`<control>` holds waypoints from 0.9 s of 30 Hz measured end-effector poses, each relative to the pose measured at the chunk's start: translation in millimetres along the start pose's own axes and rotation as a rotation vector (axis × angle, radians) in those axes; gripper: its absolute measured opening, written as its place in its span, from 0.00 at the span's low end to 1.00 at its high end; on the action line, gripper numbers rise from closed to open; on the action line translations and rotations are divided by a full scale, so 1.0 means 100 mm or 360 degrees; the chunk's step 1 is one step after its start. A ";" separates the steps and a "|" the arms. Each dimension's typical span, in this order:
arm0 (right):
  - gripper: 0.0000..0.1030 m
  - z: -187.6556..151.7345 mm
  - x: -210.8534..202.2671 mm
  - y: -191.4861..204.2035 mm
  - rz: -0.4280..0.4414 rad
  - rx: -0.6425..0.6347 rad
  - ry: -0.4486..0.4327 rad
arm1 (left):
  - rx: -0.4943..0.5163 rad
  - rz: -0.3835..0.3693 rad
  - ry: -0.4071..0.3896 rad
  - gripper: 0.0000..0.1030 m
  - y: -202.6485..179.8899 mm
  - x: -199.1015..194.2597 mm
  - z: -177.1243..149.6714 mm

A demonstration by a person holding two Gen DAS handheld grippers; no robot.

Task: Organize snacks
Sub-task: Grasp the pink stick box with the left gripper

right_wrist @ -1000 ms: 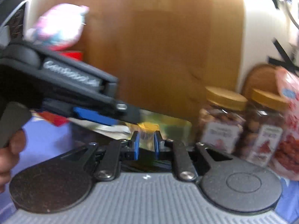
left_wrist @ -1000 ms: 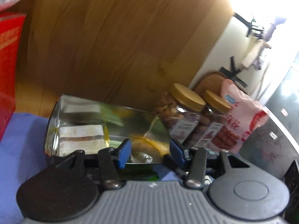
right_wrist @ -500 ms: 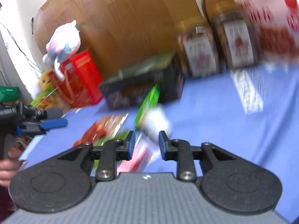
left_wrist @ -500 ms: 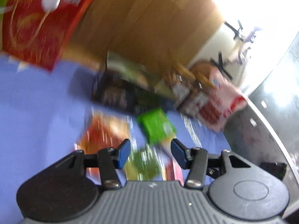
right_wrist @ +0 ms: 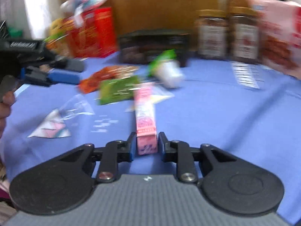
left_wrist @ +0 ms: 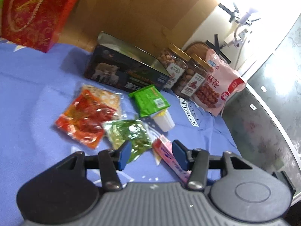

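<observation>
Hovering over the table with its blue cloth, my left tongs were opening, the blue pads set wide with nothing pressed between them. Beyond their tips, at twelve o'clock, lay a crinkled green foil snack packet, and at two o'clock of it the long pink carton ran under the right pad. A red-and-orange clear pouch sat at ten o'clock, a bright green wrapped snack and a small white cup further back. Behind those stood an open dark tin box, two brown-lidded nut jars and a pink bag of fried twists at one o'clock.

My right tongs were partly apart, with the near end of that pink carton between the pads; through the blur I could not tell whether they pressed on it. The left tongs showed at nine o'clock.
</observation>
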State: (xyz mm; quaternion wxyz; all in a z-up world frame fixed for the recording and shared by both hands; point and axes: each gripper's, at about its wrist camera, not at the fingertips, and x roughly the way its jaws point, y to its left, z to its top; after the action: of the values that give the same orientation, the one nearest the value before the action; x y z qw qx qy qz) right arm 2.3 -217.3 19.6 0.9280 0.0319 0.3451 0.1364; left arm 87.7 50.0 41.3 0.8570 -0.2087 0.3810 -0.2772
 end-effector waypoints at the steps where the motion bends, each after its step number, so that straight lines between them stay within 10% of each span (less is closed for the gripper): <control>1: 0.32 -0.01 -0.06 -0.10 -0.0027 0.0046 -0.0023 | 0.0020 -0.0010 0.0005 0.52 -0.04 0.05 0.01; 18: 0.38 -0.15 -0.06 -0.17 -0.0103 0.0019 -0.0089 | 0.0308 0.0022 0.0300 0.54 -0.58 1.07 -0.21; 27: 0.28 0.14 -0.05 -0.07 -0.0140 -0.0062 -0.0248 | 0.0334 0.0043 0.0131 0.54 -0.71 0.67 -0.02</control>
State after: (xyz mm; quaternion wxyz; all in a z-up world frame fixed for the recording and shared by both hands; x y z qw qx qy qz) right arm 9.3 -224.8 31.9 0.9576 0.0093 0.2703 0.0993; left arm 100.9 -46.6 44.9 0.8613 -0.1012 0.3877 -0.3122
